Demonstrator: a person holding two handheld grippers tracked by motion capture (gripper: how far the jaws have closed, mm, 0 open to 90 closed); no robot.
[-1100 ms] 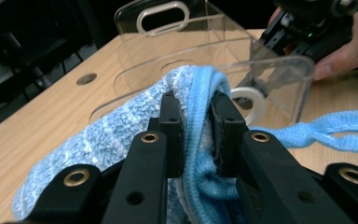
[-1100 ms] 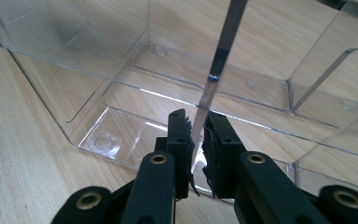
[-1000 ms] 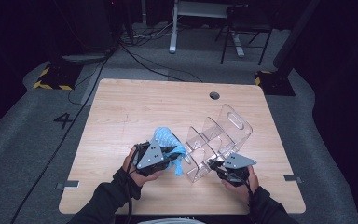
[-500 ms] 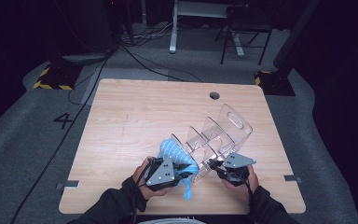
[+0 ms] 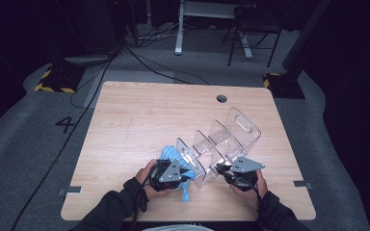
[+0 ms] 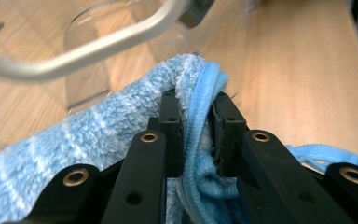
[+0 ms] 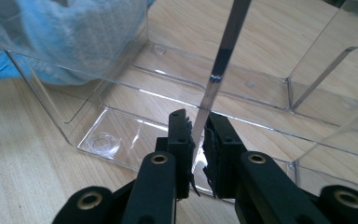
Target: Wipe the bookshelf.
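Currently, per views at hand:
Landmark: clear acrylic organizer (image 5: 219,147), tilted on the wooden table (image 5: 139,115), dividers fanning up and away from the person.
Left gripper (image 5: 169,174): just beside the organizer's near-left corner, held in the left hand (image 5: 147,180); jaws pinched together on a fold of the blue cloth (image 5: 176,161).
Left gripper view: piped hem of the blue cloth (image 6: 121,126) squeezed between the two black pads; rounded clear edge of the organizer (image 6: 88,44) just above and beyond the cloth.
Blue cloth: bunched against the organizer's near-left wall, one tail hanging past the gripper toward the table's near edge; seen through the clear wall in the right gripper view (image 7: 74,37).
Right gripper (image 5: 240,174): at the organizer's near-right end, in the right hand (image 5: 250,187); jaws clamped on a thin clear panel edge.
Right gripper view: panel edge of the organizer (image 7: 216,70) rising upright from between the pads; base plate resting on the table at that corner.
Gap between grippers: spanned by the organizer's near end.
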